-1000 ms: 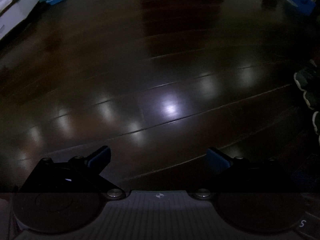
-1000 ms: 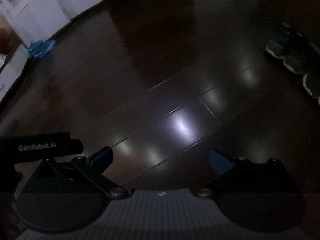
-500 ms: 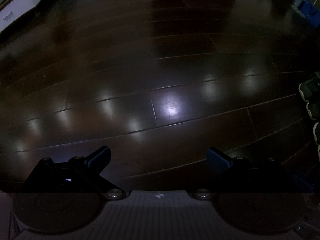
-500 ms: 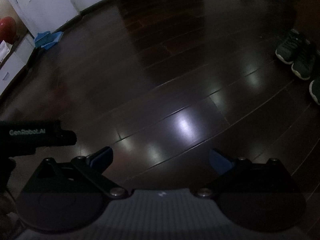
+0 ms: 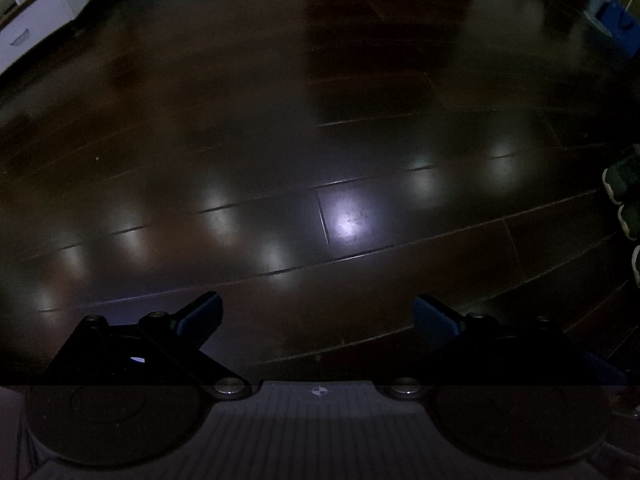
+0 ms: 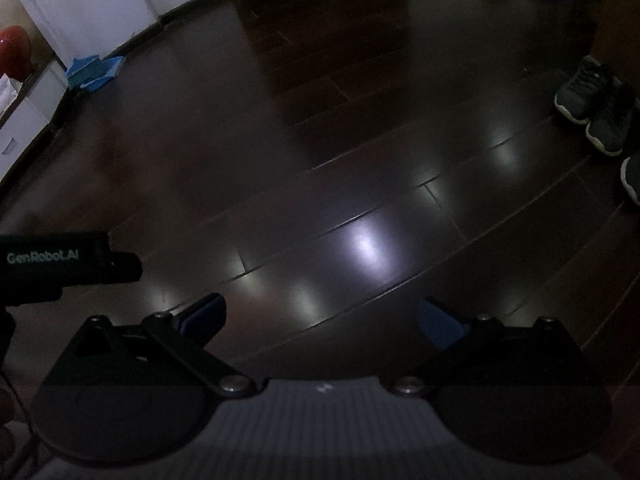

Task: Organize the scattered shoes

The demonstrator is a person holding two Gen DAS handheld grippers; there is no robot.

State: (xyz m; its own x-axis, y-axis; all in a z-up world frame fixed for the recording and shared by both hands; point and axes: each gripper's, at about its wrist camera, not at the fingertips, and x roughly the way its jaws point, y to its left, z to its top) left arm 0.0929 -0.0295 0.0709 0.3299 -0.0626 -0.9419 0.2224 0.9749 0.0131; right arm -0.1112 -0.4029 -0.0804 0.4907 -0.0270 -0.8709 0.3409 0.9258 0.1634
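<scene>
We look across a dark wooden floor (image 6: 320, 128) with white cabinets (image 6: 100, 4) at its far left. Our right gripper (image 6: 322, 314) and left gripper (image 5: 318, 312) hang over bare boards, fingers spread wide, holding nothing. The dark sneakers (image 6: 592, 100) sit side by side at the far right edge, well apart from both grippers.

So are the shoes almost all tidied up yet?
Maybe nearly. Dark sneakers already sit side by side at the floor's right edge. Nothing is in hand: the left hand-held gripper and right hand-held gripper are open and empty. No loose shoes show on the wooden floor.
</scene>
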